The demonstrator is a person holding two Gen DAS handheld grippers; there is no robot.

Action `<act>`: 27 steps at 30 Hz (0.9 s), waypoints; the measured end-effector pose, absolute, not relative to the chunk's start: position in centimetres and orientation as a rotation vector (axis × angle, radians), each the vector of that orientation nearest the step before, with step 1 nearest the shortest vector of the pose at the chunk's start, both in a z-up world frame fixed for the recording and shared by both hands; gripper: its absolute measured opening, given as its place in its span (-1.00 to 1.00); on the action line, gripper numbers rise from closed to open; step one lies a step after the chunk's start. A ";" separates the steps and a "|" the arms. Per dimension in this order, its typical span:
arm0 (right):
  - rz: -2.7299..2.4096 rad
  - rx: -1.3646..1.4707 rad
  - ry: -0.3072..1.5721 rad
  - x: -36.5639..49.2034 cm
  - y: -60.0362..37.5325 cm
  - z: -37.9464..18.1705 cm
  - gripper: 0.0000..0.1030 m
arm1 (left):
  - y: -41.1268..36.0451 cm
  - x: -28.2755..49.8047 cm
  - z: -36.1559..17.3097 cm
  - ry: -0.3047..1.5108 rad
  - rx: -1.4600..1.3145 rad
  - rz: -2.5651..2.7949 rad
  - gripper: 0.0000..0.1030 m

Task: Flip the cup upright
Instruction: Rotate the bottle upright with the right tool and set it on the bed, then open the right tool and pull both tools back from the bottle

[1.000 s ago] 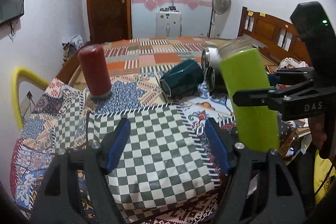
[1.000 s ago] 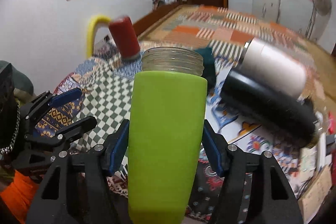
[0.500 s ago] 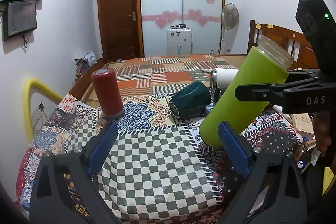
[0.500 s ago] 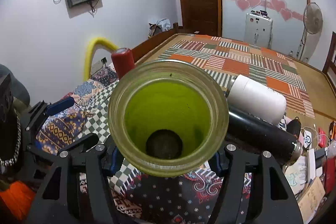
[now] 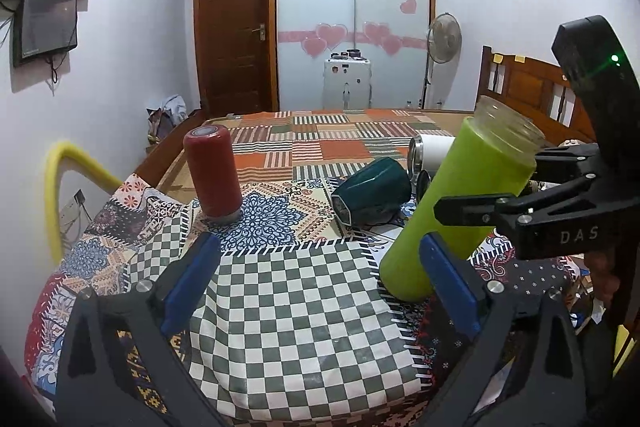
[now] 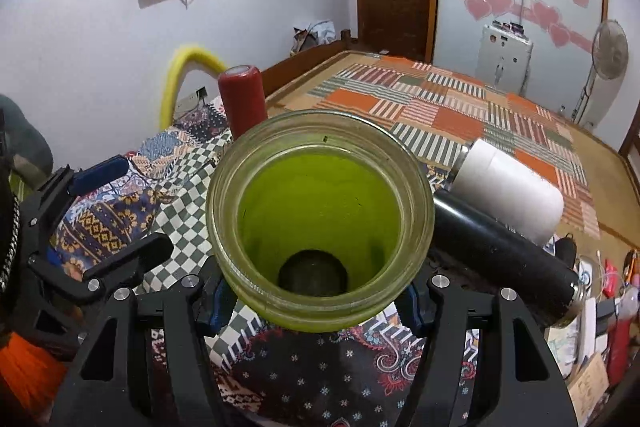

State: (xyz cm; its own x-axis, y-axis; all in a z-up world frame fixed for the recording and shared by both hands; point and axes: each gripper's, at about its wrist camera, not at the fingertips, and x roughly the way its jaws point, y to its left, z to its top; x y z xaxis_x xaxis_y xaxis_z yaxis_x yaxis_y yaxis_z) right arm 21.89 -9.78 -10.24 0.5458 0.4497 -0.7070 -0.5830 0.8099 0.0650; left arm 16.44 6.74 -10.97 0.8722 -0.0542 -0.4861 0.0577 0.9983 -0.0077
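Observation:
The green cup [image 5: 460, 203] is a tall lime tumbler with a clear glass rim. It leans to the right, mouth up, with its base on the patterned bedspread [image 5: 288, 299]. My right gripper [image 6: 316, 301] is shut on the green cup [image 6: 320, 215], whose open mouth faces the right wrist camera. The same gripper shows in the left wrist view [image 5: 476, 213], clamped around the cup's middle. My left gripper [image 5: 316, 283] is open and empty above the checkered patch, left of the cup.
A red cup [image 5: 214, 177] stands mouth down at the left. A dark teal cup [image 5: 372, 197] lies on its side at the middle. A white bottle [image 6: 508, 195] and a black bottle [image 6: 500, 255] lie to the right. A wooden headboard [image 5: 528, 91] stands at the far right.
The green cup went from upright in the air to tilted with its base set down on the bedspread. The left gripper pulled back and rose, and stays open.

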 end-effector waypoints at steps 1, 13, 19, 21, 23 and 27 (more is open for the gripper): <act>0.619 -0.187 0.781 22.0 -9.7 -10.2 0.19 | 6.9 16.4 -11.0 0.506 0.001 -0.057 0.96; 0.615 -0.191 0.745 23.0 -8.1 -10.9 0.19 | 7.9 16.8 -11.1 0.495 -0.011 -0.027 0.96; 0.619 -0.178 0.739 22.3 -8.5 -10.6 0.22 | 7.9 15.9 -10.0 0.464 -0.019 -0.019 0.96; 0.625 -0.146 0.725 21.7 -9.3 -9.9 0.22 | 7.7 15.3 -9.4 0.446 -0.023 -0.016 0.96; 0.628 -0.126 0.708 20.7 -9.9 -9.2 0.22 | 7.5 14.3 -8.3 0.418 -0.028 -0.019 0.96; 0.607 -0.095 0.604 17.3 -11.4 -6.7 0.22 | 6.7 11.9 -6.1 0.348 -0.030 -0.020 0.96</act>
